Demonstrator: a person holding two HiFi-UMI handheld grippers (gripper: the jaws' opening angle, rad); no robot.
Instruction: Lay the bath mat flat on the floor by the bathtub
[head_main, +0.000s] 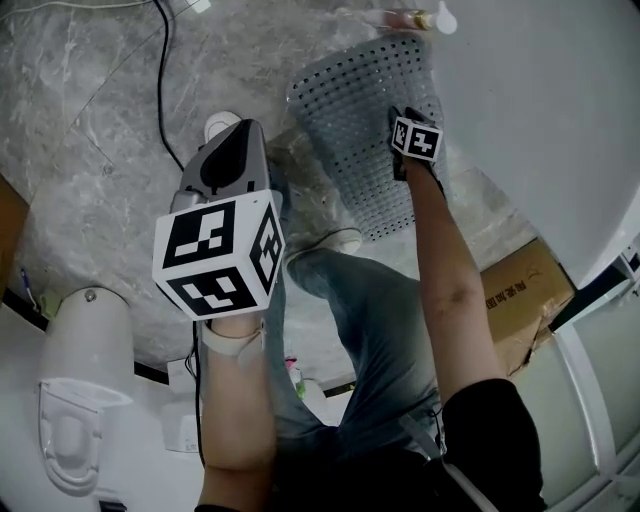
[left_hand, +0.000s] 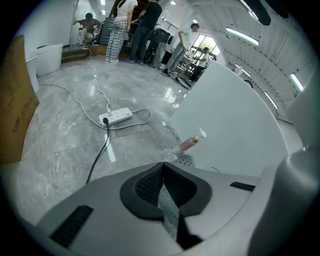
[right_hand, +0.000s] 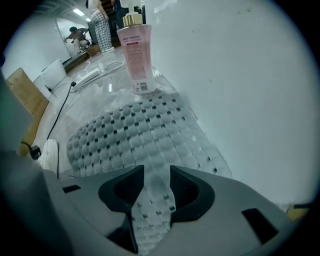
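Left gripper (left_hand: 163, 170) is clamped tight on a thin edge of the bath mat (head_main: 365, 120); right gripper (right_hand: 157, 176) points down over the mat's bathtub side, jaws apart, mat showing in the gap, pads not squeezing; the grey perforated mat is spread on the marble floor (head_main: 90, 150) just beside the white bathtub (head_main: 540, 110); 1 pink bottle (right_hand: 136, 55) stands at its far end.

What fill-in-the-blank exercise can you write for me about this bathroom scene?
1. The bath mat spreads on the floor beside the white ___.
2. A pink ___ stands at the mat's far end.
3. The left gripper is ___ on a strip of the mat.
4. On the right gripper the jaws stand ___, with mat showing between them.

Missing words: bathtub; bottle; shut; apart.
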